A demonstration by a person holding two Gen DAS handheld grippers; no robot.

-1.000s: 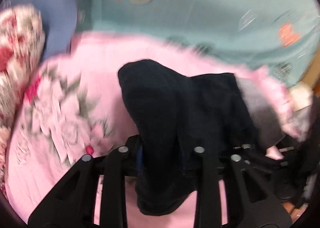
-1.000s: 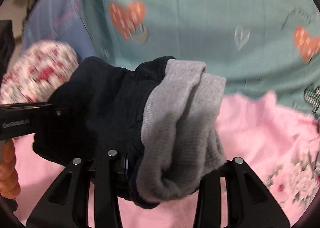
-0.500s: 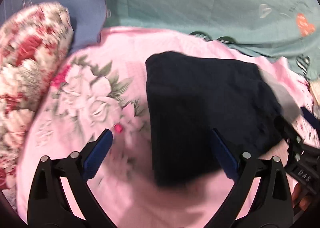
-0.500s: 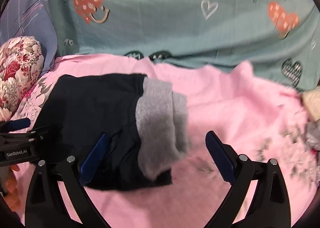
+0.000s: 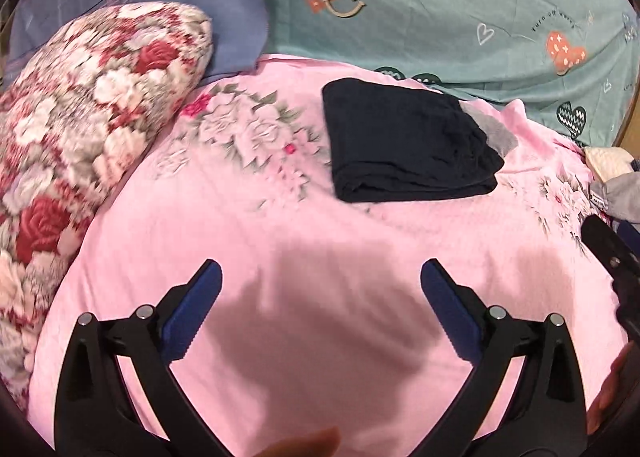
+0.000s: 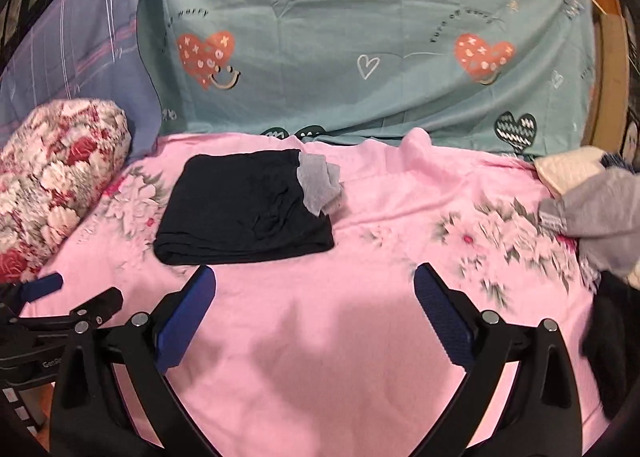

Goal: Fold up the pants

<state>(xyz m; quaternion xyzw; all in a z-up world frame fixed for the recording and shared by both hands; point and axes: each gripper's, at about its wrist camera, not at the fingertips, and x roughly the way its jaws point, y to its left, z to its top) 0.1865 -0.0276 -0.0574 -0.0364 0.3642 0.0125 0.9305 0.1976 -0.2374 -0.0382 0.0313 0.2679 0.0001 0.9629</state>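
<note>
1. Left gripper, black with blue pads, is hanging over bare pink floral bedsheet, jaws spreading the last bit wider, nothing between them.
2. Right gripper, same black-and-blue build, is also opening its jaws, already wide, nothing between them.
3. Dark navy folded pants are lying flat on the pink sheet, ahead of both grippers, well apart from the pads.
4. Grey cuff end is sticking out at the pants' far right corner.
5. Red-and-white floral bolster pillow is sitting left of the pants, not touching them.
6. Teal sheet with orange hearts is lying behind the pink one.
7. Loose grey garment is sitting at the right edge, with a cream cloth just behind it.
8. Left gripper's body is showing at the right wrist view's lower left.
</note>
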